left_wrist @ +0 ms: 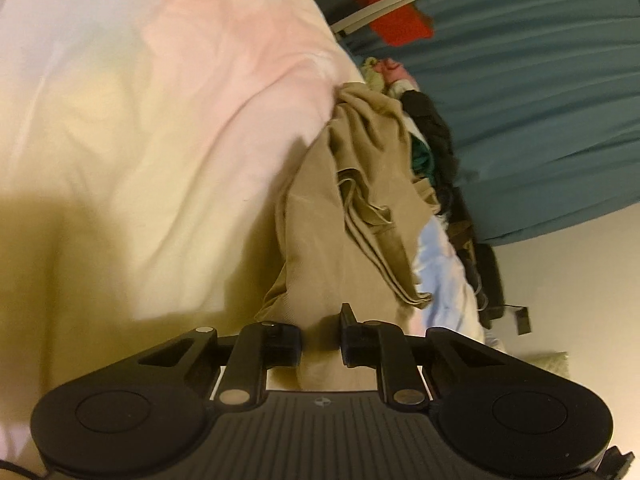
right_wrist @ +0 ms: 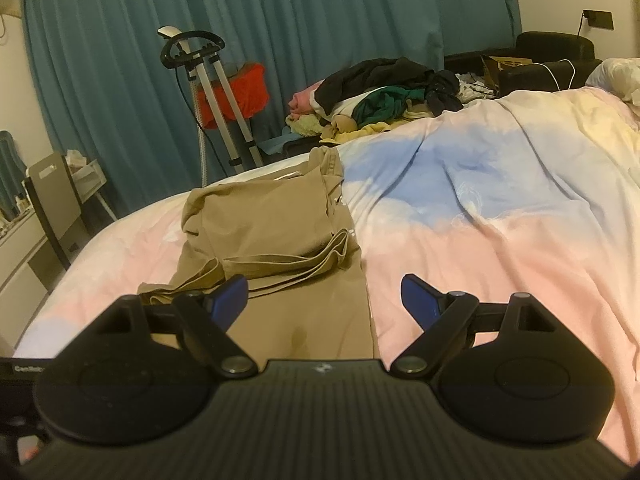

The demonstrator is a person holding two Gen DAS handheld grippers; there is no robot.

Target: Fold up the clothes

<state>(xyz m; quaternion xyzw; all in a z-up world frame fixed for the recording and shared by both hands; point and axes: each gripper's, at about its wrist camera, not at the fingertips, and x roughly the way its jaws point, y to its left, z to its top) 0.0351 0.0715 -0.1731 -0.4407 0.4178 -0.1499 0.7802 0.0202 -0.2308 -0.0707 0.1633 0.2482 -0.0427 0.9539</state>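
Khaki trousers (right_wrist: 272,216) lie partly folded on the pastel bed cover (right_wrist: 480,220), with a loose layer bunched across their middle. In the right wrist view my right gripper (right_wrist: 324,296) hovers over their near end, its blue pads (right_wrist: 232,296) wide apart and nothing between them. The left wrist view is rolled sideways. In it the trousers (left_wrist: 360,184) run away from my left gripper (left_wrist: 322,340), whose black fingers stand close together with a strip of the khaki cloth pinched between them.
A heap of mixed clothes (right_wrist: 384,96) sits at the bed's far side before a teal curtain (right_wrist: 320,20). A garment steamer stand (right_wrist: 208,92) and a red item (right_wrist: 240,92) stand beyond the bed's left corner. A chair (right_wrist: 52,200) is at the left, a pillow (right_wrist: 616,76) at the far right.
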